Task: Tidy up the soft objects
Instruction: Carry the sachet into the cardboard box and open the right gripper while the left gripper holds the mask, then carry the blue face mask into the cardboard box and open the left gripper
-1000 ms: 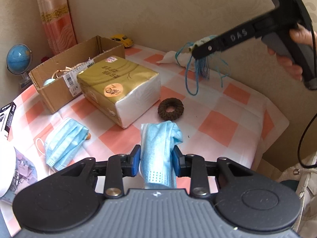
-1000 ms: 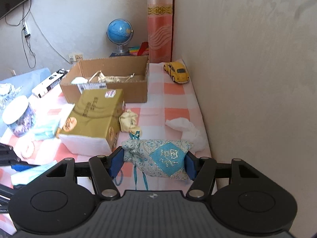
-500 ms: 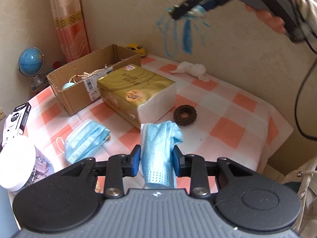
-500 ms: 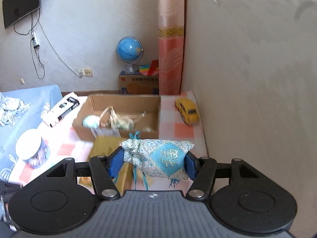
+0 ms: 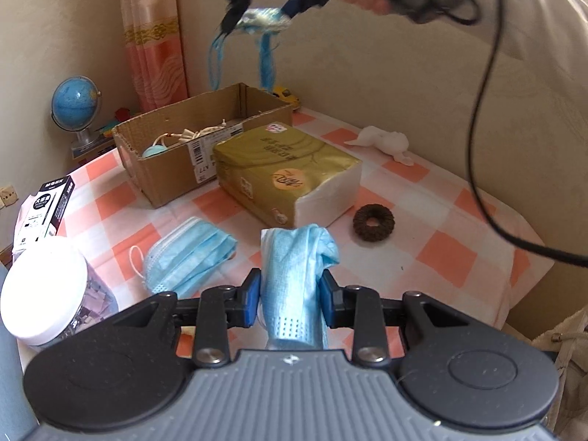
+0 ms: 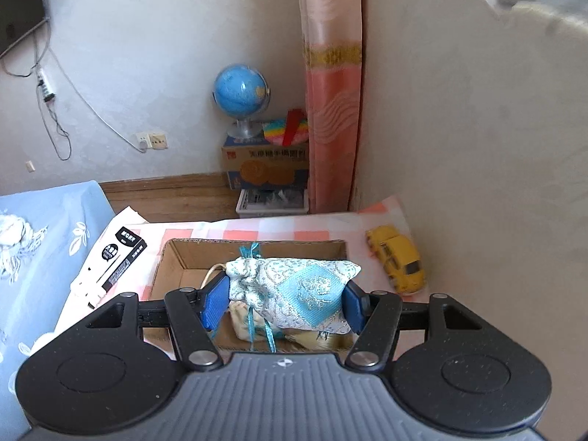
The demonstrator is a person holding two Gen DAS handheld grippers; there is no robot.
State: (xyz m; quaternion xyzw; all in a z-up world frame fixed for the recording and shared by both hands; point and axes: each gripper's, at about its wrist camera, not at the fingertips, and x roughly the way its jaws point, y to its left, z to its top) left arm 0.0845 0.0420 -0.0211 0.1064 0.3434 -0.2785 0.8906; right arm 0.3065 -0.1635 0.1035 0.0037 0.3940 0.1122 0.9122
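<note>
My left gripper [image 5: 290, 294] is shut on a folded blue face mask [image 5: 294, 257], held above the near part of the checked table [image 5: 459, 228]. My right gripper [image 6: 284, 303] is shut on a blue and white fabric pouch [image 6: 294, 290] with blue strings, high above the open cardboard box [image 6: 253, 248]. In the left wrist view the pouch [image 5: 262, 18] hangs well above the box [image 5: 165, 169]. Cream items and a teal object lie in the box. A second blue mask [image 5: 187, 257] lies flat on the table.
A gold tissue pack [image 5: 286, 172] sits beside the box. A brown ring scrunchie [image 5: 373, 222], a crumpled white tissue [image 5: 384, 141], a yellow toy car [image 6: 398, 262], a white-lidded jar [image 5: 47, 294] and a black and white carton [image 5: 47, 205] are on the table. A globe [image 5: 75, 104] stands beyond.
My right gripper has lifted the pouch up and carried it left, from over the table's right side to above the cardboard box. My left gripper still holds the mask and has drawn back slightly.
</note>
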